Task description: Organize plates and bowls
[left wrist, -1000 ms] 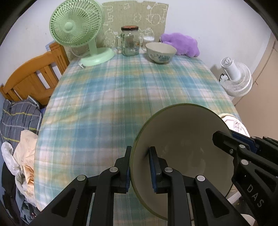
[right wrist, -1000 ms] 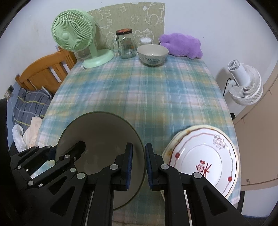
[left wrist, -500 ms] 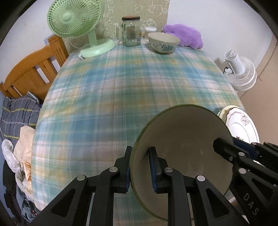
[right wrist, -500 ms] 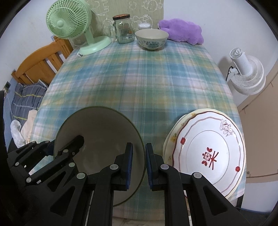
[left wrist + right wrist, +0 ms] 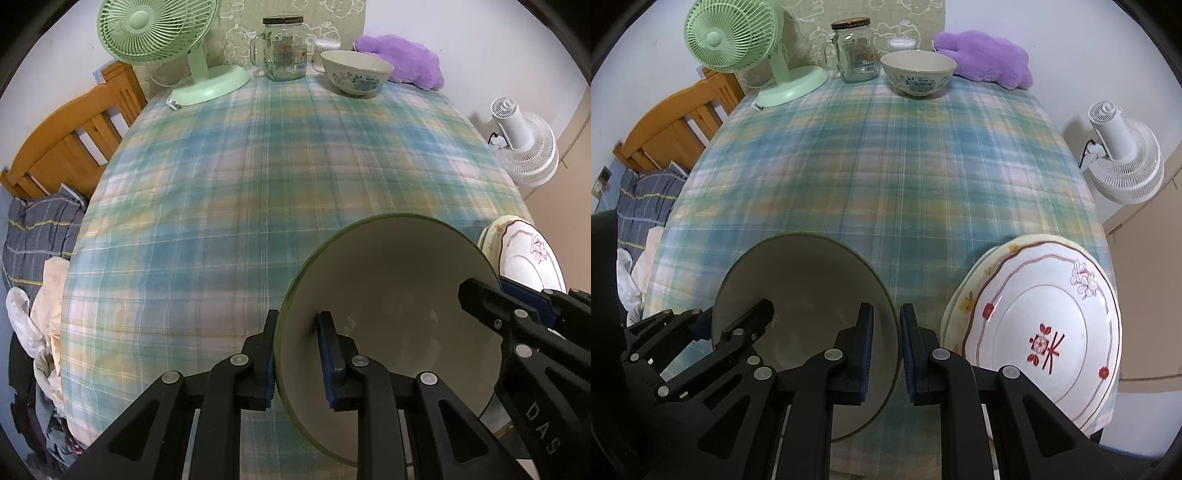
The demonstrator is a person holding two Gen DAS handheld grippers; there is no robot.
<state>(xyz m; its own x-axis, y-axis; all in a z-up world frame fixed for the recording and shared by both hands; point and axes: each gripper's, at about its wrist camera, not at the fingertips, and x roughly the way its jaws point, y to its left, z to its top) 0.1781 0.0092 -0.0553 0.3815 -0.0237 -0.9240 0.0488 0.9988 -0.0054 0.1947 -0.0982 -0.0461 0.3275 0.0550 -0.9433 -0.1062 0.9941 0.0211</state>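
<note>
A large cream bowl with a green rim [image 5: 388, 295] [image 5: 805, 280] hangs tilted over the near edge of the plaid table [image 5: 258, 166]. My left gripper [image 5: 297, 325] is shut on its left rim, one pad inside and one outside. My right gripper [image 5: 886, 317] is shut on the opposite rim in the same way. A stack of plates [image 5: 1041, 321] [image 5: 524, 254], the top one white with red flowers, lies at the near right corner beside the bowl. A small patterned bowl [image 5: 356, 72] [image 5: 918, 74] stands at the far edge.
Along the far edge stand a green desk fan [image 5: 155, 33], a glass jar with a handle [image 5: 284, 48] and a purple plush [image 5: 402, 59]. A wooden chair [image 5: 70, 136] with clothes is on the left, a white floor fan [image 5: 524, 147] on the right.
Both grippers have sunk a little toward the table with the big bowl between them. More of the plate stack shows in the two views. Both grips are unchanged.
</note>
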